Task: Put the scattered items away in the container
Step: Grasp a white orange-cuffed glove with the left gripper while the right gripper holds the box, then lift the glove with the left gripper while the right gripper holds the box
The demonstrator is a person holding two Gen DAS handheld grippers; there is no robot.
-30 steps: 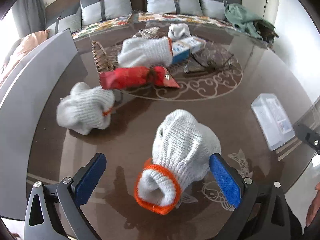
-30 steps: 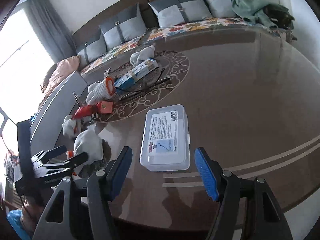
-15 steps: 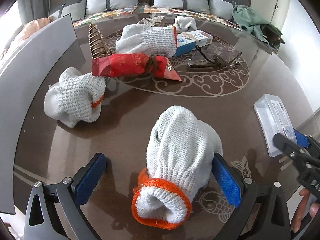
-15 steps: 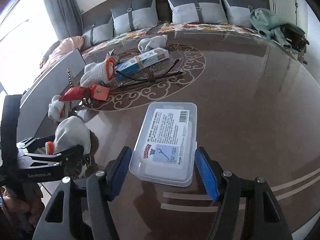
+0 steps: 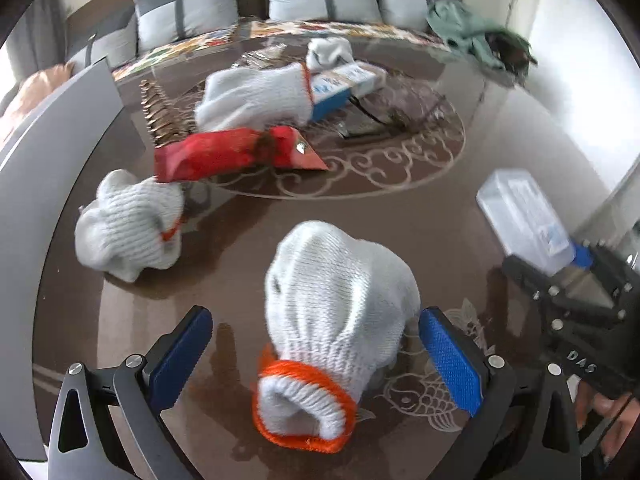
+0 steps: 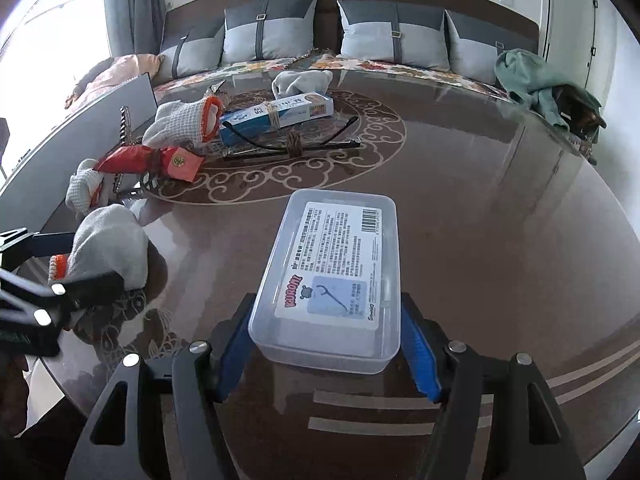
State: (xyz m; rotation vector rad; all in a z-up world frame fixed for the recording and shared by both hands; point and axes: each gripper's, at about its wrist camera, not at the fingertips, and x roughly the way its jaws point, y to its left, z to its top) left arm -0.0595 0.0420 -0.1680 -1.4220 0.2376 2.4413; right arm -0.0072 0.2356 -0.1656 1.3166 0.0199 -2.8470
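While both grippers bracket their items on the brown glass tabletop (image 6: 500, 216), pickup is pending: left gripper (image 5: 316, 350) spread wide around white knitted glove with orange cuff (image 5: 336, 316); right gripper (image 6: 326, 350) unclenched, flanking clear plastic lidded box (image 6: 336, 276). Next: close, lift.

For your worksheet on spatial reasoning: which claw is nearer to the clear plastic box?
Right. The right claw has its fingers on either side of the clear plastic box; the left claw straddles a white glove off to the box's left.
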